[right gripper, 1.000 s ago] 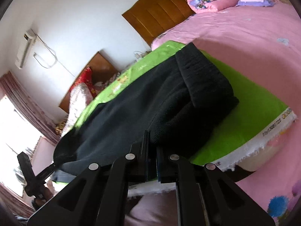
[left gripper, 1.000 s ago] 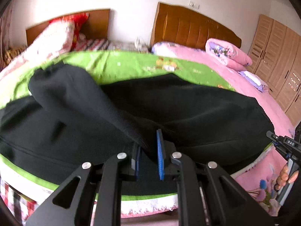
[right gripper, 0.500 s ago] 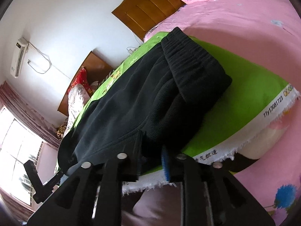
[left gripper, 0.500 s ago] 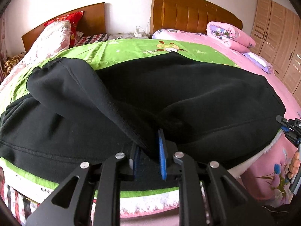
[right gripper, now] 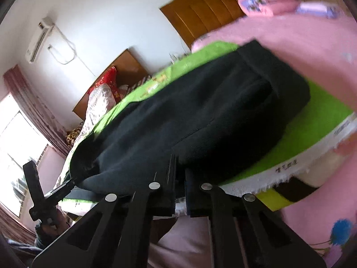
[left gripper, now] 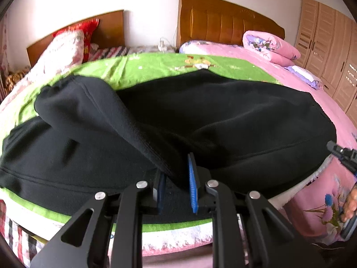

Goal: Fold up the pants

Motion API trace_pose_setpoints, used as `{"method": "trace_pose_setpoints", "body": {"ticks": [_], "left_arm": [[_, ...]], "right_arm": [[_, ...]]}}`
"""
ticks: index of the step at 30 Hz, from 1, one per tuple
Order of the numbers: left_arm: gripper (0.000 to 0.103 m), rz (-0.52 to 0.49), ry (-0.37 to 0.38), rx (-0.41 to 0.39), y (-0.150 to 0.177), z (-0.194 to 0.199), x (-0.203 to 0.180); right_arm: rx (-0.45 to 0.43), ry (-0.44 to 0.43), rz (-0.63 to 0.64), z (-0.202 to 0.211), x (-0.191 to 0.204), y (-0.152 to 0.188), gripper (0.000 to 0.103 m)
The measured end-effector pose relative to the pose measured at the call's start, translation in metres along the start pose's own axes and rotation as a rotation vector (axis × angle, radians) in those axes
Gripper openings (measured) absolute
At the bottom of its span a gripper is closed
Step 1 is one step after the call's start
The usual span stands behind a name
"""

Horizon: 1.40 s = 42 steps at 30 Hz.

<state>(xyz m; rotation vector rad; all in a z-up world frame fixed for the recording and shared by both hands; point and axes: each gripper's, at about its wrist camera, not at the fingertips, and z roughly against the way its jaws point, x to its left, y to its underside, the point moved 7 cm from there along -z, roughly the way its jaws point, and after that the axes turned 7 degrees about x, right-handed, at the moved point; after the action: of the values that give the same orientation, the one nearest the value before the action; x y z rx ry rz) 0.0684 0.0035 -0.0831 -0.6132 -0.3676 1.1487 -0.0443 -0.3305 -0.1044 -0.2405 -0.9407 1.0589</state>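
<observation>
Black pants [left gripper: 223, 116] lie across a green sheet [left gripper: 167, 64] on the bed, one leg folded back over the left part [left gripper: 84, 105]. My left gripper [left gripper: 176, 185] is shut on a fold of the pants at the near edge, cloth pinched between the blue pads. In the right wrist view the pants [right gripper: 200, 116] lie flat just beyond my right gripper [right gripper: 181, 172]. Its jaws are closing, almost together, with nothing between them. Each gripper shows in the other's view: the right [left gripper: 343, 156] at the right edge, the left [right gripper: 55, 189] at the lower left.
The green sheet [right gripper: 312, 129] covers a pink bed [left gripper: 256, 53] with a folded pink quilt [left gripper: 270, 44] and a brown headboard [left gripper: 223, 20]. A second bed with a red pillow [left gripper: 84, 31] stands at the left, a wardrobe [left gripper: 330, 44] at the right. A person's hand [left gripper: 350, 201] holds the right gripper.
My right gripper opened off the bunched waist end, drew back and closed again with nothing in it; that end now lies flat. The left gripper keeps its hold.
</observation>
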Motion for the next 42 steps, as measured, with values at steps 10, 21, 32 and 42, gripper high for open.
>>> {"method": "trace_pose_setpoints", "body": {"ticks": [10,21,32,42], "left_arm": [[0.022,0.016,0.036,0.057,0.018,-0.006,0.004],[0.084,0.035,-0.164,-0.04,0.015,0.025,0.03],[0.094,-0.201,-0.082,-0.121,-0.036,0.031,-0.05],[0.099,-0.321,-0.054,0.059,-0.009,-0.043,-0.081]], "right_arm": [[0.062,-0.029,-0.046,-0.021,-0.011,0.01,0.026],[0.065,0.101,0.1,-0.001,0.005,0.017,0.047],[-0.03,0.179,0.362,-0.029,0.074,-0.017,0.065],[0.129,0.295,0.505,-0.058,0.05,0.013,0.08]]}}
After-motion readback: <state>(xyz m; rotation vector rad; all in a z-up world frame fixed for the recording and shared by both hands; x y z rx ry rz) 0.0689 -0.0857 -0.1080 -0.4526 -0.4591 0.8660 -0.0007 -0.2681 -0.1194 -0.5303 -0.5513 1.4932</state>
